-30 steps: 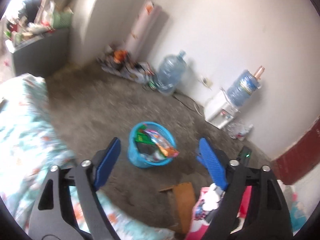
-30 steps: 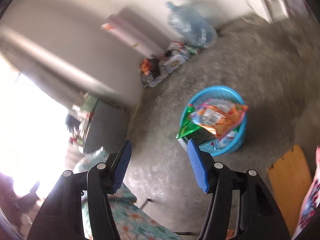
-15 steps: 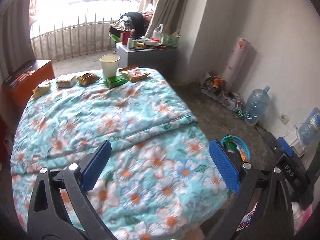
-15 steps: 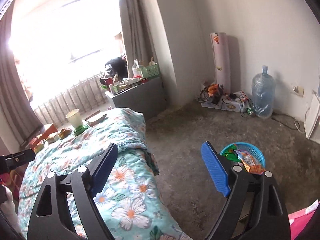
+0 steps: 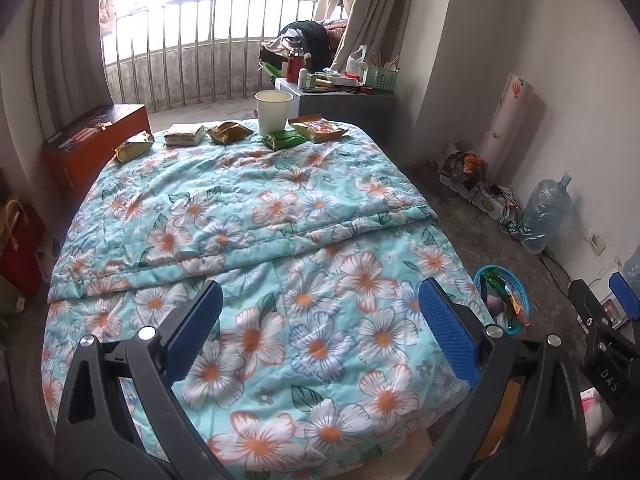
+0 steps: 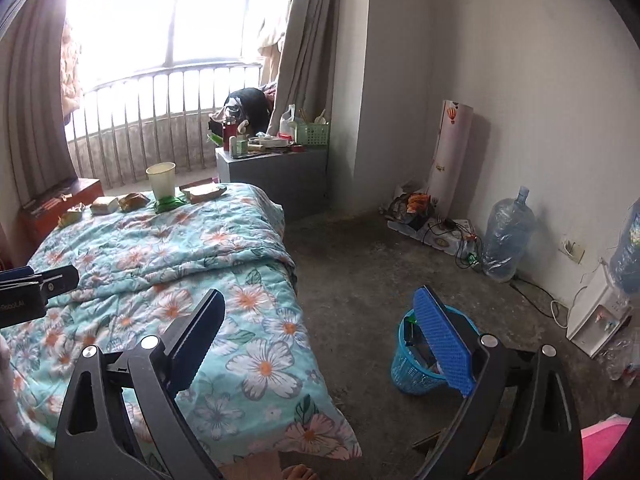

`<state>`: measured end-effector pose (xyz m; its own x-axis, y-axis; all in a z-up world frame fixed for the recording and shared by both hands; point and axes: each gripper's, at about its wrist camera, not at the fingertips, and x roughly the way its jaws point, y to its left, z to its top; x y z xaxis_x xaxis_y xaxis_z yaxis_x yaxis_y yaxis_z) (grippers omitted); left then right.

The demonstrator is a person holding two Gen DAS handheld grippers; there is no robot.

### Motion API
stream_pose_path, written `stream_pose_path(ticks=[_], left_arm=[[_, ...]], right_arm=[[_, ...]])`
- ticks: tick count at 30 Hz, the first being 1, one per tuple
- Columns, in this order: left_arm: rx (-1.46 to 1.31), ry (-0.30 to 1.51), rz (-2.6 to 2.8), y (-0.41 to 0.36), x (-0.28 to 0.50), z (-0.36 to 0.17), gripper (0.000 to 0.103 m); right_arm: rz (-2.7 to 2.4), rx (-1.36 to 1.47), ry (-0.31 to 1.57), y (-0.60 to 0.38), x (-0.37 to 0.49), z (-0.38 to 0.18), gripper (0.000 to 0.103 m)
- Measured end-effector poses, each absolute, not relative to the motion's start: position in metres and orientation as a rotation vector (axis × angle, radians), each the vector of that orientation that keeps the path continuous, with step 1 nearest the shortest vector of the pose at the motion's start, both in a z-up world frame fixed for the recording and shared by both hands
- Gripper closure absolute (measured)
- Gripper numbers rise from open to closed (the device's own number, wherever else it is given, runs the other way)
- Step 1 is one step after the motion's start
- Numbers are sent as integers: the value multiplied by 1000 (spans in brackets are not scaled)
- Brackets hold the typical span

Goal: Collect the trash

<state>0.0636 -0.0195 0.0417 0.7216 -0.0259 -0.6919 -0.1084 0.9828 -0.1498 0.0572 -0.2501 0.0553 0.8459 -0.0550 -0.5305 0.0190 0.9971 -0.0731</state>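
Both the left hand-held gripper (image 5: 320,328) and right hand-held gripper (image 6: 320,336) gape empty, the right's jaws opening. "DAS" reads lower right in the left view. Wrappers (image 5: 320,130) lie upper centre on the bed (image 5: 280,220); only the right view shows a bare foot (image 6: 298,472)

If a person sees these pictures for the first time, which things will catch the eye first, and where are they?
First comes the turquoise floral quilt covering the bed in mid-frame, with a white paper cup and a row of snack wrappers at its far edge by the window. Next, the blue trash basket on the concrete floor right of the bed, already holding wrappers.
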Motion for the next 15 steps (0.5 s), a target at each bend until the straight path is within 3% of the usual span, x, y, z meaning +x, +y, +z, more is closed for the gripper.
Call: stream_pose_path(ticks=[15], left_arm=[[-140,838,62,-54,46,21,9]], right_arm=[[-19,-80,674,-263,41,35,10]])
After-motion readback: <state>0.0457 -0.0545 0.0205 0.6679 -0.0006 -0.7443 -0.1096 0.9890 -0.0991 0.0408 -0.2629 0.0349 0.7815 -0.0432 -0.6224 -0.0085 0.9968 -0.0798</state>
